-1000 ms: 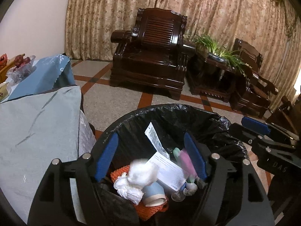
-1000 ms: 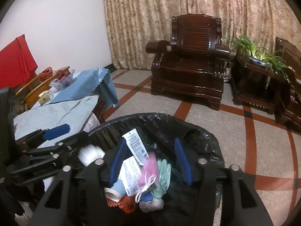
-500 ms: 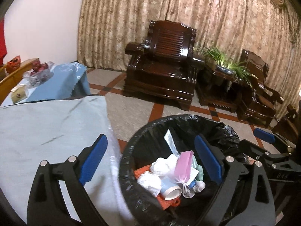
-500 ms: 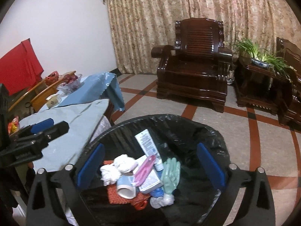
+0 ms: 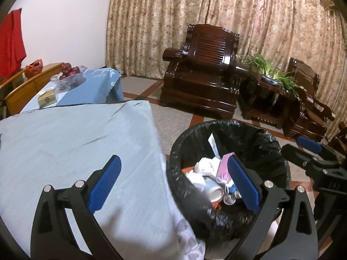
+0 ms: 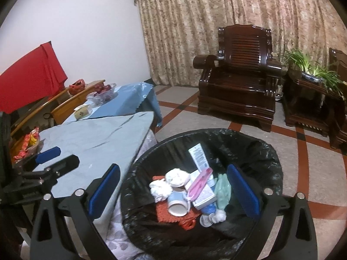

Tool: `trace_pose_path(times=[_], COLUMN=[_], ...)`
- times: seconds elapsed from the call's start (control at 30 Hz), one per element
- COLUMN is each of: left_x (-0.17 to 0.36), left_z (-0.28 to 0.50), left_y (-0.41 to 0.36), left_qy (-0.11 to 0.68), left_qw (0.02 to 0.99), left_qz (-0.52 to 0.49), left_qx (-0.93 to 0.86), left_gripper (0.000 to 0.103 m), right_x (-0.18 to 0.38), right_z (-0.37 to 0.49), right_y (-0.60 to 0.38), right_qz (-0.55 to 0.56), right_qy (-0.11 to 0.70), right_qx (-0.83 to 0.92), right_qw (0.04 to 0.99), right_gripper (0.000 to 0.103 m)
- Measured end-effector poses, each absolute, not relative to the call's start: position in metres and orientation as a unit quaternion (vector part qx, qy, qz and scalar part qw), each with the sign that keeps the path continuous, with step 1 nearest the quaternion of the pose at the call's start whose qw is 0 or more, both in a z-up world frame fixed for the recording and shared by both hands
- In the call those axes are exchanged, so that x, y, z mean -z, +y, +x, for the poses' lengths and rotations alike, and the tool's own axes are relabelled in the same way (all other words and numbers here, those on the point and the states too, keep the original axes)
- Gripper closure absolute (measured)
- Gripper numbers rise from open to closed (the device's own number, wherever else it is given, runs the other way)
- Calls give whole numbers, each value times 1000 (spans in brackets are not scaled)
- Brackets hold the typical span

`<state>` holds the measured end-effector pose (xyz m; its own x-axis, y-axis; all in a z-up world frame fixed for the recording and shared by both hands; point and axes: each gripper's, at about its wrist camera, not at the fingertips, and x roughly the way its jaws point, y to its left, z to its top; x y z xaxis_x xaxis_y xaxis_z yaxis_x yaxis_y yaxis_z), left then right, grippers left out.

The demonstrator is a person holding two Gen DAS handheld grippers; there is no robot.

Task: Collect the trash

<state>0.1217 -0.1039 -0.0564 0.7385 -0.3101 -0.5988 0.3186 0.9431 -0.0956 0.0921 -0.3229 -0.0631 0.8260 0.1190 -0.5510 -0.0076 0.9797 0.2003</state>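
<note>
A bin with a black liner [image 5: 249, 130] [image 6: 260, 143] stands on the floor against the cloth-covered table [image 5: 76, 140] [image 6: 97, 140]. Inside lie crumpled white tissue [image 6: 175, 176], a pink packet [image 6: 199, 181], a toothpaste tube [image 6: 198, 156], a small blue cup [image 6: 177, 204] and a green glove [image 6: 222, 188]. My left gripper [image 5: 173, 159] hangs over the table edge and bin rim, jaws opening, nothing between them. Above the bin, my right gripper [image 6: 173, 169] is open and empty. Each gripper shows at the edge of the other's view [image 5: 308, 147] [image 6: 56, 159].
A dark wooden armchair [image 5: 206, 75] and a side table with a plant [image 5: 269, 80] stand by the curtain. A farther table with a blue cloth [image 6: 125, 101] carries a fruit bowl and a small box. Snack packets [image 6: 28, 143] lie at the near table's left edge.
Both grippers opened wide and drew back and up from the bin. The white tissue and the pink packet dropped among the trash. The left gripper shifted left toward the table.
</note>
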Motion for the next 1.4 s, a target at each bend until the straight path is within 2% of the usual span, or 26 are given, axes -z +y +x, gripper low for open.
trace_pose_path(times=[0.83, 1.4], left_x=[-11, -30], left_z=[50, 26], left_y=[-70, -65], left_qy=[253, 230], left_qw=[956, 964], left_qz=[5, 6], left_qx=[146, 134], left_gripper=[7, 7], right_x=[-9, -21], right_z=[41, 26], right_y=[-278, -268], right_qz=[61, 47], right_qy=[239, 218], right_qx=[-76, -83], right_qw=[966, 971], right_gripper=[6, 6])
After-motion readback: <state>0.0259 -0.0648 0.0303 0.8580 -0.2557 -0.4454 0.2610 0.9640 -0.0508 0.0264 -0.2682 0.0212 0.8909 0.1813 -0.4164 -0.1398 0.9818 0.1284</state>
